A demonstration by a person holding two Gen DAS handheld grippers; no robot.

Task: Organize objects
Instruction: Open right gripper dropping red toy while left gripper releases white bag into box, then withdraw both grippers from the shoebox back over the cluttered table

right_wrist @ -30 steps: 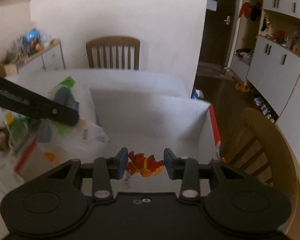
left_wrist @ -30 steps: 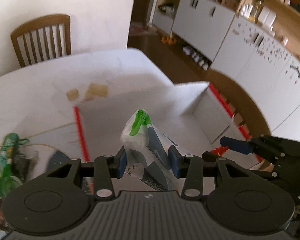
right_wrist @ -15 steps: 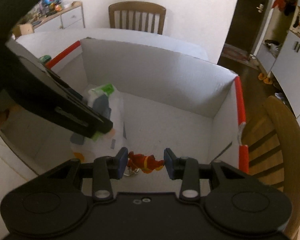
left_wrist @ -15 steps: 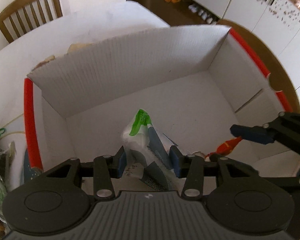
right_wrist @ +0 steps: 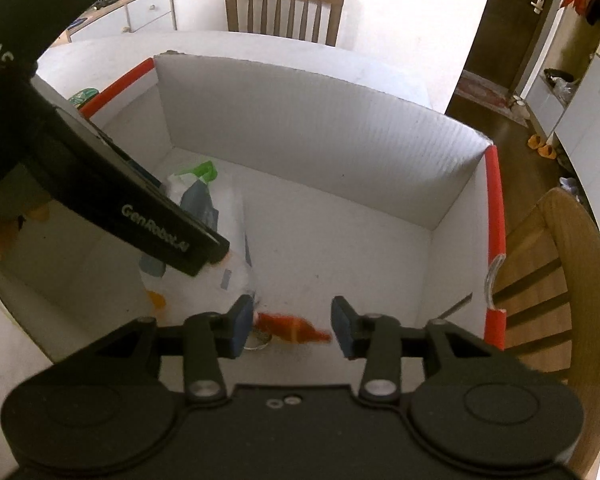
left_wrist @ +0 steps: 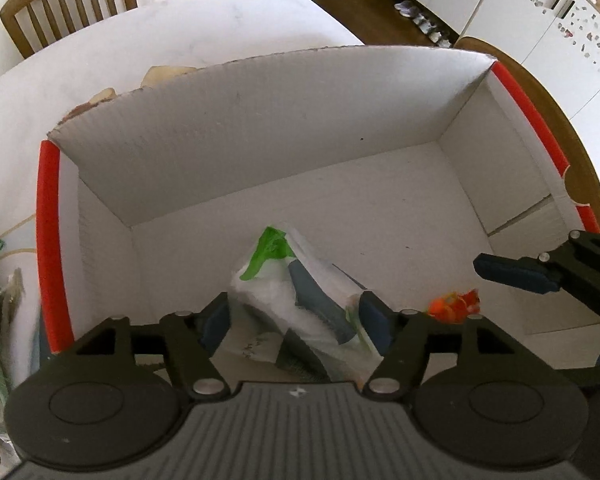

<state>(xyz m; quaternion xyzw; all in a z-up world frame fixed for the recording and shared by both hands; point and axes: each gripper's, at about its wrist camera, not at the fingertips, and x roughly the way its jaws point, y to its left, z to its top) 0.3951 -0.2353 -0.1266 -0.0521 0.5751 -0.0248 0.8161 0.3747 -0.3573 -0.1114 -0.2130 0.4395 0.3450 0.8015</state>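
Left tongs (left_wrist: 294,316) just opened around one plastic bag (left_wrist: 300,296), right tongs (right_wrist: 292,326) opened around one orange toy (right_wrist: 290,328), one box (left_wrist: 260,128).

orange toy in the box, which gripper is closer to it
Right. The right gripper has the orange toy between its fingers, jaws just opened. The left gripper straddles the white plastic bag beside it, jaws also just opened.

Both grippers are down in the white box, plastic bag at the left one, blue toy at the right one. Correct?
Not quite: the toy is orange-red, not blue, as the right wrist view shows. The rest holds: both grippers are down in the white box, the plastic bag between the left gripper's jaws, the toy between the right gripper's.
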